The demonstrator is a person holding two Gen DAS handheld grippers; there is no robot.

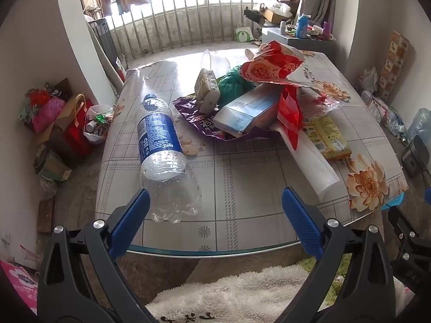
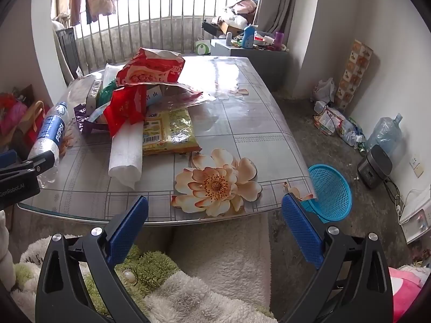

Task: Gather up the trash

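Both grippers hang over the near edge of the table [image 1: 242, 183], jaws spread wide with nothing between the pads. The left gripper [image 1: 215, 212] has the empty plastic bottle [image 1: 164, 156] lying at its eleven o'clock, base just beside the left pad. The trash pile [image 1: 256, 99] sits at twelve to one o'clock, well apart. For the right gripper [image 2: 215, 215], the pile [image 2: 145, 107] lies at eleven o'clock, and the blue basket [image 2: 331, 193] at two o'clock, on the floor.
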